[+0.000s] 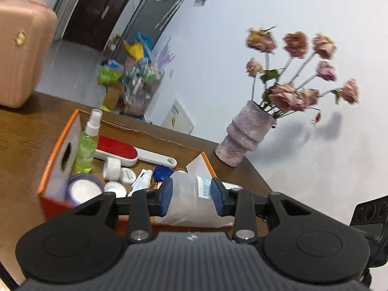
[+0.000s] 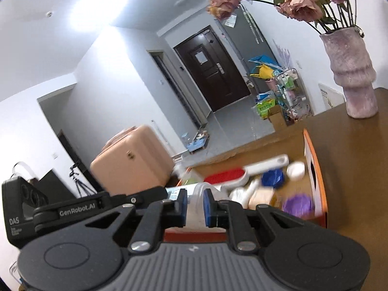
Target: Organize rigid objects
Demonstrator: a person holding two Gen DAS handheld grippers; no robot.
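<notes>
My left gripper [image 1: 191, 200] pinching a translucent plastic bottle [image 1: 188, 194] over the near edge of the orange box [image 1: 58, 145], my right gripper [image 2: 195, 205] narrowly parted around that bottle's end, contact unclear, red lint brush [image 1: 116, 150] and green spray bottle [image 1: 84, 145] inside the box, pink vase [image 1: 245, 135] beyond it.

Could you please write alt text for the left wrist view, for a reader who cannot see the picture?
The left gripper holds a translucent plastic bottle between its blue-padded fingers, above an orange cardboard box of small items: a green spray bottle, a red lint brush, white jars. Behind, a vase of dried roses stands on the wooden table.
</notes>
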